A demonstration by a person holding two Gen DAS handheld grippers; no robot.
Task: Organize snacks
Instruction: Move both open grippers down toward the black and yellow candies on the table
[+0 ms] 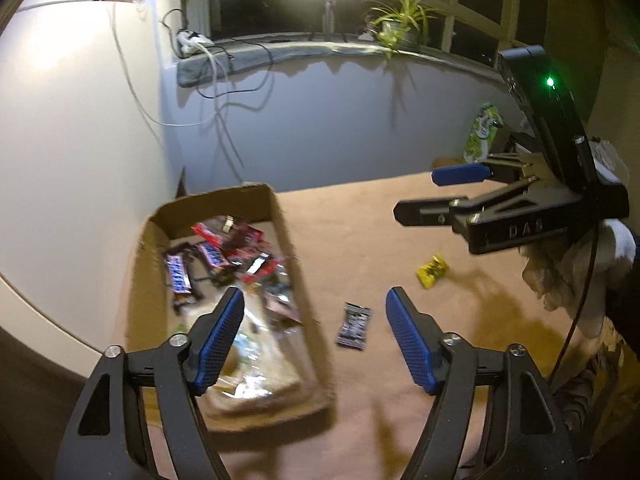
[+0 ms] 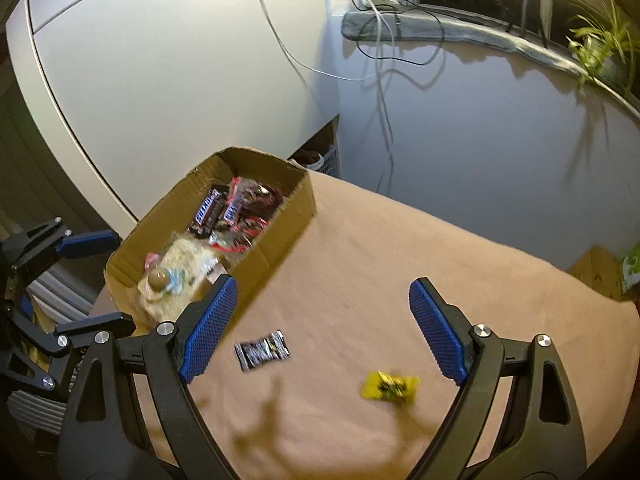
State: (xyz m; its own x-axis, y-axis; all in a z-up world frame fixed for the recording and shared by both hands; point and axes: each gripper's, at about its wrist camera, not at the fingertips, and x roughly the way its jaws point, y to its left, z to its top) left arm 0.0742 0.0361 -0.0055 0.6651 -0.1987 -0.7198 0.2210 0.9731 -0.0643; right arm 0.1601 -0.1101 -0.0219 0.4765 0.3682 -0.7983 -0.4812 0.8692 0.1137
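A cardboard box (image 1: 280, 216) (image 2: 280, 240) at the table's left holds several candy bars and wrapped snacks. A dark snack packet (image 1: 353, 326) (image 2: 262, 350) and a yellow snack packet (image 1: 432, 270) (image 2: 390, 386) lie loose on the tan tablecloth. My left gripper (image 1: 316, 336) is open and empty, above the box's near right side and the dark packet. My right gripper (image 2: 322, 328) is open and empty above both packets; it also shows in the left wrist view (image 1: 416, 196).
A green bag (image 1: 482, 134) and a small carton (image 2: 596, 272) stand past the table's far right edge. A window sill with cables, a lamp and a plant (image 1: 400, 20) runs along the back. A white cabinet (image 2: 160, 60) stands left of the box.
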